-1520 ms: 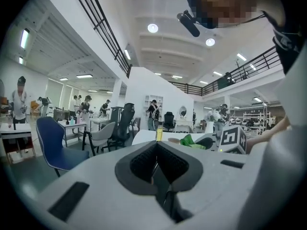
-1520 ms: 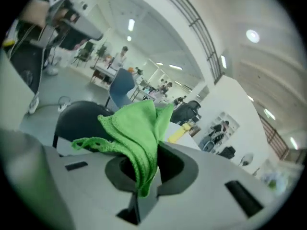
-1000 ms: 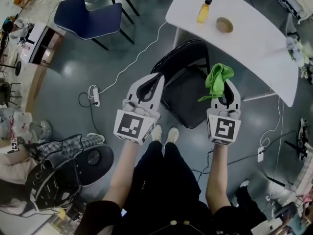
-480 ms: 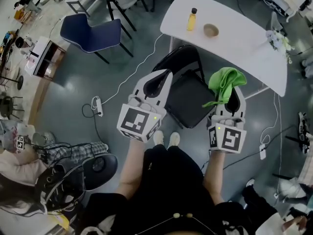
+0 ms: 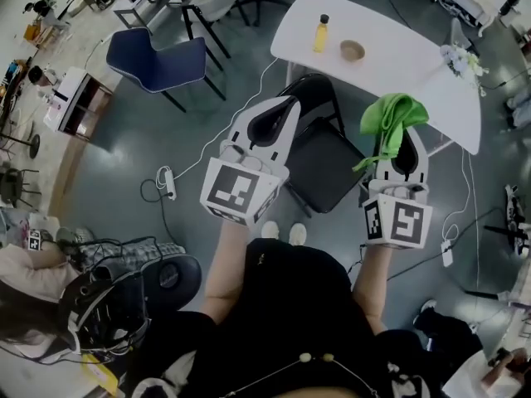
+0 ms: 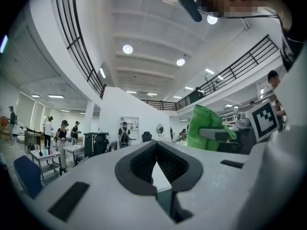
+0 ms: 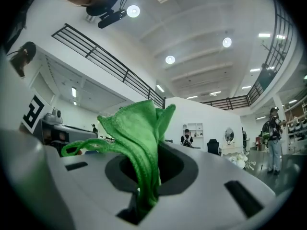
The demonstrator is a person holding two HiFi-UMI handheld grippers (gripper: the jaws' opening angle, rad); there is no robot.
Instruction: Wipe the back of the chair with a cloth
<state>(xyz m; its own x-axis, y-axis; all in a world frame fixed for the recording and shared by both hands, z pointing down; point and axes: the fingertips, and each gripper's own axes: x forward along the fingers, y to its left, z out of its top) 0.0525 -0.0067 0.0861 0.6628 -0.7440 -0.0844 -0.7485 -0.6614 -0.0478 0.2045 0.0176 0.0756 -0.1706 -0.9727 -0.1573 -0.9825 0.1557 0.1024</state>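
Cloth [image 5: 390, 124] is looking soft, light, floppy; right claw [image 5: 397, 143] is pinching it at a bunched fold, probably secure enough for wiping. Left claw [image 5: 276, 116] is sitting pressed together, empty.

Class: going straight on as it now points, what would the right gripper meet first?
Nothing near: beyond the green cloth in the right gripper, its own view shows open hall. It probably passes above the white table, though depth is unclear.

Open workshop hall: mezzanine railings [image 6: 72, 37], worktable [image 5: 398, 56].
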